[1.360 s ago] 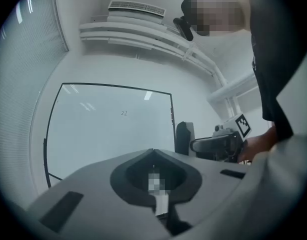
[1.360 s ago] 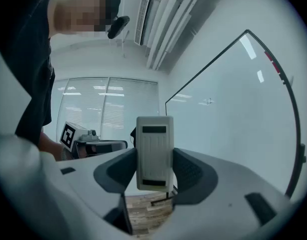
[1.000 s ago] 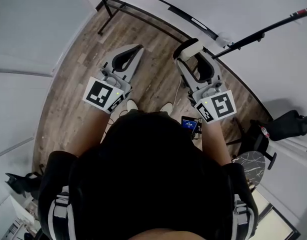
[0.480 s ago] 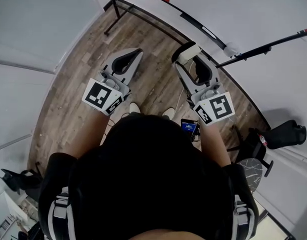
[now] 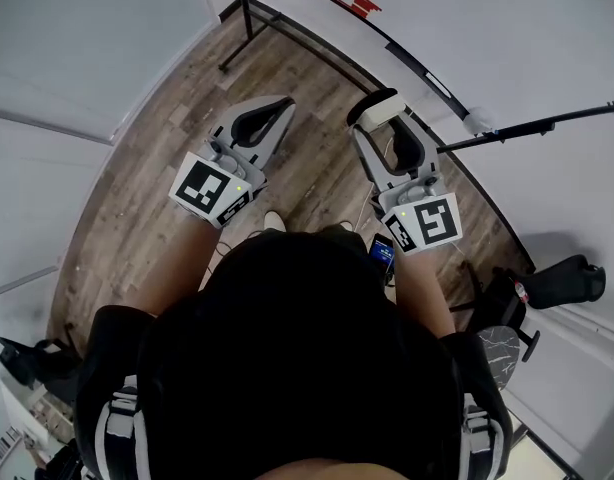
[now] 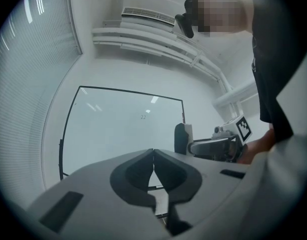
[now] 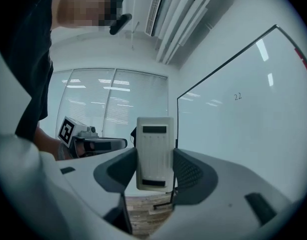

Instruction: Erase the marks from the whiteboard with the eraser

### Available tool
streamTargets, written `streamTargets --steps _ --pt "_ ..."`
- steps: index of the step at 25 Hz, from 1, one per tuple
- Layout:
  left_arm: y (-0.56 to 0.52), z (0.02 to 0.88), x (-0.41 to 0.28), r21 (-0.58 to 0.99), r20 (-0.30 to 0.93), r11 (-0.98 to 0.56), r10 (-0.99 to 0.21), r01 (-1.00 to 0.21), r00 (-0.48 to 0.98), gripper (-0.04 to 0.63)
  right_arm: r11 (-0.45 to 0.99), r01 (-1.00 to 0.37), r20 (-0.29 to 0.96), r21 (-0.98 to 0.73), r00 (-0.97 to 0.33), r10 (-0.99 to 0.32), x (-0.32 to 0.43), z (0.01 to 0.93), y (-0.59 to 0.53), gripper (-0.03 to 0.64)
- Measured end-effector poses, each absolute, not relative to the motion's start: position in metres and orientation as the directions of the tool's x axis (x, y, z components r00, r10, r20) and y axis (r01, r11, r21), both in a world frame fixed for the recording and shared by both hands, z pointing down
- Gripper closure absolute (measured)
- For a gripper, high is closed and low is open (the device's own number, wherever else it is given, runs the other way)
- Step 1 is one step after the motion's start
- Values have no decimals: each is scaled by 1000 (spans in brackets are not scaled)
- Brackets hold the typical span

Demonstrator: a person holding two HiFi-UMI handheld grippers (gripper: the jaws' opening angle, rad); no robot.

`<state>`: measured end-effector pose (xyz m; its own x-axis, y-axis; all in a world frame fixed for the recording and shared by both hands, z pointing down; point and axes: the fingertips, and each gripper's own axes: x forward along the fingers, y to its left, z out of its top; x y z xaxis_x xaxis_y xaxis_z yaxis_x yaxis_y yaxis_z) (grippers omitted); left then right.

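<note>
The whiteboard (image 6: 123, 129) stands ahead in its black frame, with a small mark "22" (image 6: 143, 117) on it; the same mark (image 7: 237, 97) shows on the board (image 7: 243, 129) in the right gripper view. My right gripper (image 7: 154, 169) is shut on a white eraser (image 7: 154, 151), held upright and apart from the board. In the head view that eraser (image 5: 380, 111) sits at the tip of the right gripper (image 5: 379, 118). My left gripper (image 6: 153, 159) is shut with nothing in it, beside the right one (image 5: 282, 103).
The board's bottom rail (image 5: 427, 73) carries a red object (image 5: 362, 3). A black stand leg (image 5: 249, 13) rests on the wood floor (image 5: 157, 188). A phone (image 5: 380, 251), a round stool (image 5: 499, 348) and a black bag (image 5: 567, 280) lie to the right.
The head view has shifted, so the board's rail and the red object sit lower and further right. Both grippers keep their pose; the eraser stays held.
</note>
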<state>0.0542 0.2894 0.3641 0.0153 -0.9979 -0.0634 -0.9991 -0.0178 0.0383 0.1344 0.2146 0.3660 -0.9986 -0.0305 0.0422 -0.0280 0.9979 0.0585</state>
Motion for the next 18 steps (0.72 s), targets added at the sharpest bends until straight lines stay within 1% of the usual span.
streamTargets --steps 9,18 --pt "251 380 21 62 -46 -23 -999 -998 20 589 999 -46 50 19 -998 -47 105 380 174 393" --pt "142 373 -18 32 -41 -27 -999 -999 25 589 999 -49 20 24 -999 -49 61 380 64 393"
